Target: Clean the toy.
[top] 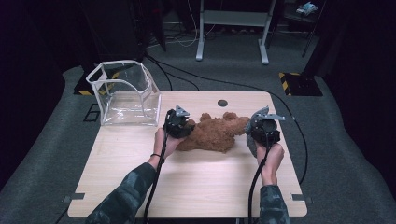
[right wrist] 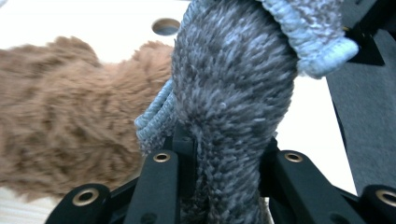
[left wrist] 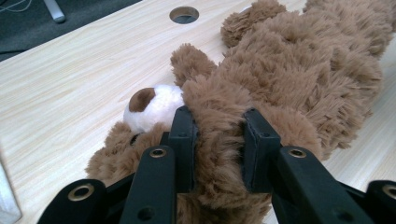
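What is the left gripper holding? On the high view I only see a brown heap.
Observer: The left gripper is shut on a fold of a teddy bear's fur.
Operator: Which end of the bear?
Observer: Near the head. Its white muzzle lies just left of the jaws in the left gripper view.
Operator: And the other hand?
Observer: The right gripper is shut on a fuzzy grey cloth with a pale blue knitted edge.
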The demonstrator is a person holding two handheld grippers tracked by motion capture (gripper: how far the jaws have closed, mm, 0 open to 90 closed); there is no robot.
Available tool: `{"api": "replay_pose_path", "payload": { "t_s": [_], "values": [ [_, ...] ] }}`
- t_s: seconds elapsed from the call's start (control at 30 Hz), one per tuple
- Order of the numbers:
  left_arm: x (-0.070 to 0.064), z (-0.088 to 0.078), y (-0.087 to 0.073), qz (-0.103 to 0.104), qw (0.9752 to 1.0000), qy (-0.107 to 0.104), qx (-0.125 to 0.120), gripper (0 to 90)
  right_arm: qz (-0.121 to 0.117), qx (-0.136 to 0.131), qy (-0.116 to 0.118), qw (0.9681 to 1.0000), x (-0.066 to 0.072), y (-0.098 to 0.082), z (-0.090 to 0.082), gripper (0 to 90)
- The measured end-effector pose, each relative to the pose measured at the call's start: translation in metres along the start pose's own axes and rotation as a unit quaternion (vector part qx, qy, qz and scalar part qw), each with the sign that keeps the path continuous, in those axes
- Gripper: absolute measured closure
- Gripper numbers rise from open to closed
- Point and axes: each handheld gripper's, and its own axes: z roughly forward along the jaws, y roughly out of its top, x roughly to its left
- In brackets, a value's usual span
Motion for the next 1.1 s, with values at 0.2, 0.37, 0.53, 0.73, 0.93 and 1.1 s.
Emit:
{"api": "replay_pose_path", "payload": {
  "t_s": [0.2, 0.37, 0.53, 0.73, 0.93, 1.1],
  "values": [
    [-0.001, 0.001, 0.0, -0.004, 1.0, 0.002, -0.003, 68.8, -0.051, -0.034, 0.082, 0.9947, 0.045, 0.006, -0.019, 70.9],
    [0.001, 0.0, 0.0, 0.001, 1.0, -0.002, 0.001, 68.9, -0.093, -0.001, 0.124, 0.9879, 0.087, 0.009, 0.005, 70.9],
    [0.001, 0.0, -0.001, -0.004, 1.0, -0.005, -0.004, 68.9, -0.064, 0.01, 0.091, 0.9937, 0.067, 0.008, 0.014, 71.1],
    [0.002, 0.0, 0.0, -0.001, 1.0, -0.004, -0.002, 68.9, -0.031, 0.026, 0.027, 0.9988, 0.027, 0.002, 0.013, 70.9],
    [0.002, 0.0, -0.001, -0.002, 1.0, -0.005, -0.003, 68.8, -0.054, -0.012, 0.104, 0.993, 0.063, 0.009, -0.006, 70.8],
    [0.003, 0.0, -0.002, -0.008, 0.9999, -0.007, -0.006, 68.8, -0.096, 0.013, 0.164, 0.9817, 0.115, 0.014, 0.005, 70.5]
  ]
}}
